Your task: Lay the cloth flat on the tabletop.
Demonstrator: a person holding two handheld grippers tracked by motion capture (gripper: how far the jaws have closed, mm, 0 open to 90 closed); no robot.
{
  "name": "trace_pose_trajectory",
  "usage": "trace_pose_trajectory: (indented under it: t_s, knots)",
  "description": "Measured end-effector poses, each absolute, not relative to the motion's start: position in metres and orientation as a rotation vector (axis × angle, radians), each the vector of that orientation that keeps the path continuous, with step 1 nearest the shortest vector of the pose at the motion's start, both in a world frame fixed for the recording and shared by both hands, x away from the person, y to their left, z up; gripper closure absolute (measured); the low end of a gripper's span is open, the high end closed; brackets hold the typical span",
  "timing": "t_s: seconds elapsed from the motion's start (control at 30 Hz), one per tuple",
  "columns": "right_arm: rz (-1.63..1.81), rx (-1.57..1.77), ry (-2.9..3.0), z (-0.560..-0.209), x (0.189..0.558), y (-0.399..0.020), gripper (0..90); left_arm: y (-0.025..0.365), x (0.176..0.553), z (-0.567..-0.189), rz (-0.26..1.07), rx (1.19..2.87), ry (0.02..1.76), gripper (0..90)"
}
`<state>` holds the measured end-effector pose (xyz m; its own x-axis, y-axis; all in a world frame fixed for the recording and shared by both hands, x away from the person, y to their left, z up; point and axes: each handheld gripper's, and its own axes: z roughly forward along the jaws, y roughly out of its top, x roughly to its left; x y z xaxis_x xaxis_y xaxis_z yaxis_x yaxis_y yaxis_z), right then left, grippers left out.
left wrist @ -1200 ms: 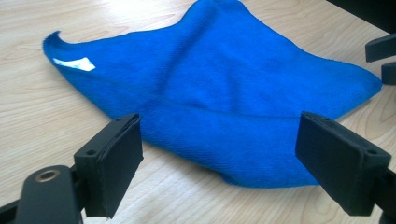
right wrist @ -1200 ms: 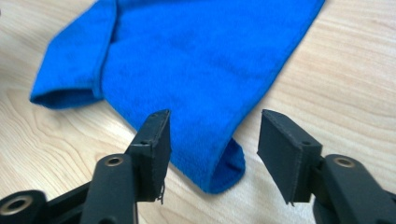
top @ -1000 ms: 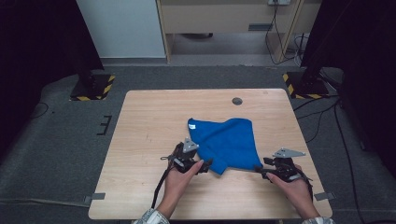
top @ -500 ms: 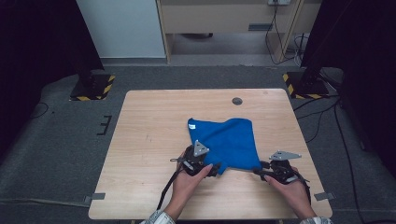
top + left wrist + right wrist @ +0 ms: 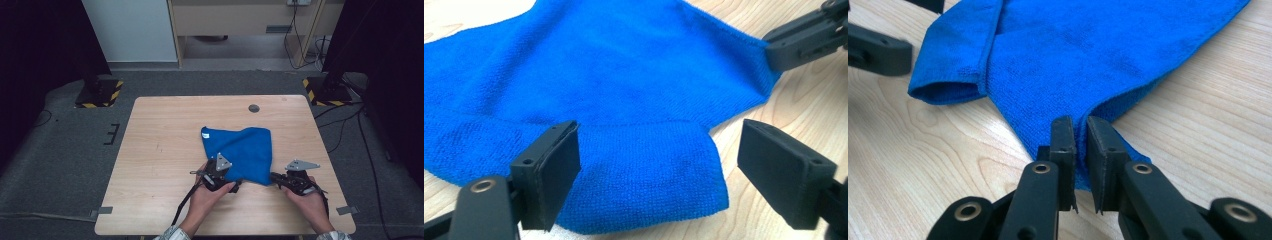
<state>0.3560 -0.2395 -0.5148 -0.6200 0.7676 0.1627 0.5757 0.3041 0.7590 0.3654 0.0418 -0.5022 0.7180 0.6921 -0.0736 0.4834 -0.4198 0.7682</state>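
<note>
Lighting: even, soft overhead light on the table; surrounding room dim to near black. Shadows: faint. Glare: none evident. High view: slightly soft, low detail. Gripper views: sharp blue cloth weave, nearest jaw parts perhaps mildly blurred

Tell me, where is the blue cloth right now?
In the high view, the blue cloth lies on the wooden table, right of centre, near the person's edge, between the left gripper and right gripper.
</note>
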Motion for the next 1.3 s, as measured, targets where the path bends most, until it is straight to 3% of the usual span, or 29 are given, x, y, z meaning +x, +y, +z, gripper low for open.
trace_pose_trajectory:
  t_s: [0.3, 0.43, 0.63, 0.77, 0.97, 1.3]
  knots:
    - [1.231, 1.204, 2.334, -0.51, 0.357, -0.233, 87.7, 0.031, 0.371, -0.514, 0.316, 2.169, 0.867, 18.9]
    - [1.226, 1.201, 2.339, -0.509, 0.358, -0.231, 88.1, 0.029, 0.372, -0.515, 0.328, 2.191, 0.856, 31.5]
    - [1.217, 1.215, 2.328, -0.506, 0.359, -0.233, 88.6, 0.035, 0.372, -0.514, 0.33, 2.194, 0.874, 60.9]
    - [1.209, 1.228, 2.32, -0.505, 0.36, -0.236, 88.7, 0.041, 0.372, -0.512, 0.326, 2.175, 0.887, 74.0]
    - [1.182, 1.258, 2.312, -0.505, 0.364, -0.241, 88.8, 0.059, 0.371, -0.504, 0.346, 2.14, 0.915, 80.6]
    - [1.122, 1.331, 2.306, -0.511, 0.373, -0.248, 88.8, 0.094, 0.368, -0.497, 0.372, 2.071, 0.986, 81.6]
